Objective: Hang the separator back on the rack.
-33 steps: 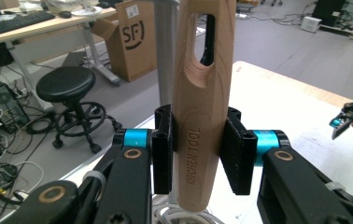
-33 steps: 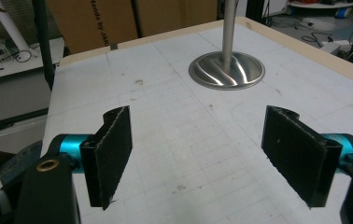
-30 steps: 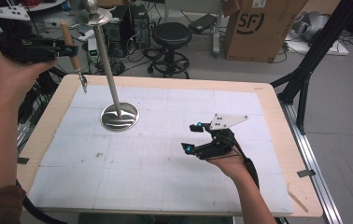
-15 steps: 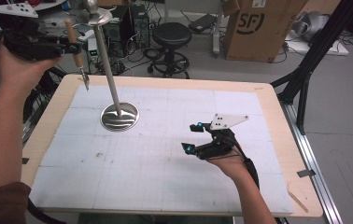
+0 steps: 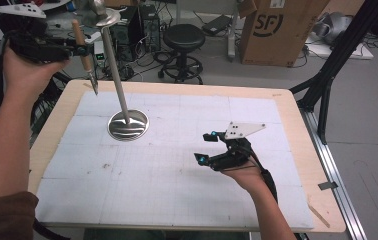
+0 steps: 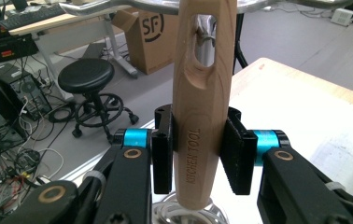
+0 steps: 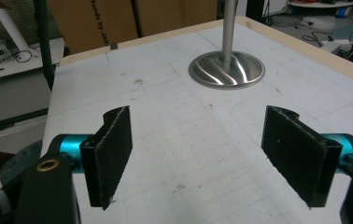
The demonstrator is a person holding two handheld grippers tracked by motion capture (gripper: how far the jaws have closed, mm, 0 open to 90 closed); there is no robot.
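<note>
My left gripper (image 5: 79, 49) is held high over the table's far left corner, shut on a wooden-handled tool (image 5: 81, 44) that hangs tip down, its metal point (image 5: 94, 85) above the board. In the left gripper view, both pads clamp the handle (image 6: 202, 116), which has a slot near its upper end. A metal stand rises just right of the tool, with a round base (image 5: 128, 125), a slanted pole (image 5: 114, 65) and a flat top (image 5: 108, 19). My right gripper (image 5: 204, 146) rests open on the white mat (image 5: 177, 200). In its own view, nothing lies between the jaws (image 7: 207, 158), and the stand base (image 7: 226, 69) is ahead.
The mat lies on a wooden board with a raised rim (image 5: 297, 115). Beyond the far edge stand a black stool (image 5: 183, 37), a cardboard box (image 5: 277, 30) and computer gear (image 5: 127, 30). A black frame leg (image 5: 327, 90) runs along the right side.
My left gripper has lifted slightly and drifted right toward the stand's pole with the tool still in it. The right gripper has stayed put.
</note>
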